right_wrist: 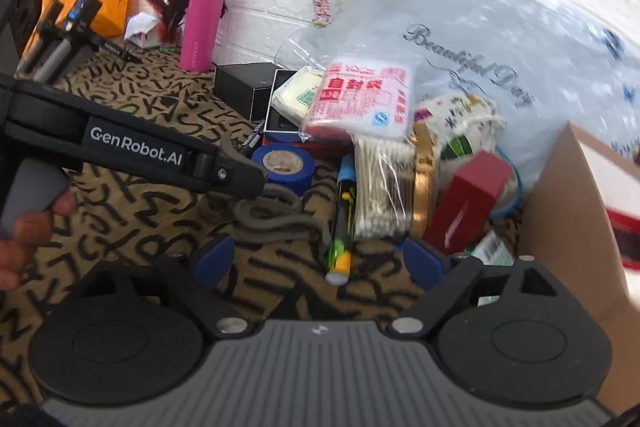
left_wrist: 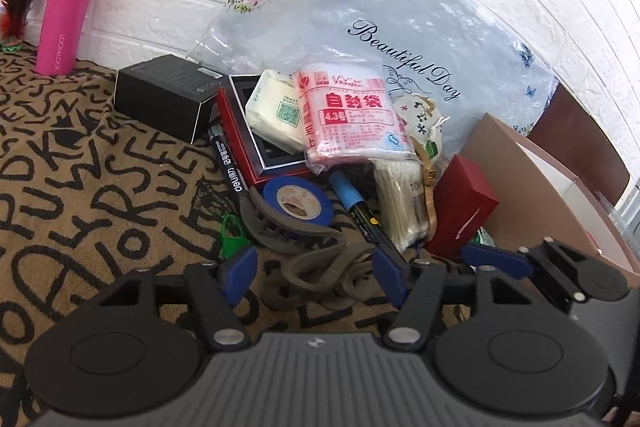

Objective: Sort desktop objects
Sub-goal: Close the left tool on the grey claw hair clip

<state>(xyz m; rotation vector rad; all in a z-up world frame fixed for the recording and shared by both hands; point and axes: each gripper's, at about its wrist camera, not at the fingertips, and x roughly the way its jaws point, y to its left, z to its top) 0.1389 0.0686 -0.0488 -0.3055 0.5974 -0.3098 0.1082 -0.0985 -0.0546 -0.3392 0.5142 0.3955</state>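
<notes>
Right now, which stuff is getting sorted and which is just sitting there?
For sorting: grey hair claw between the left gripper pads, blue tape roll, marker ahead of the right gripper, cotton swabs, red box.

Just sitting: pink bottle, floral bag, letter-print cloth.

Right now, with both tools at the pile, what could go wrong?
The left tool straddles the grey hair claw, whose end lies by the blue tape roll; lifting may drag the roll. The right tool is open around the marker, close to the cotton swab pack; it may snag it.
</notes>
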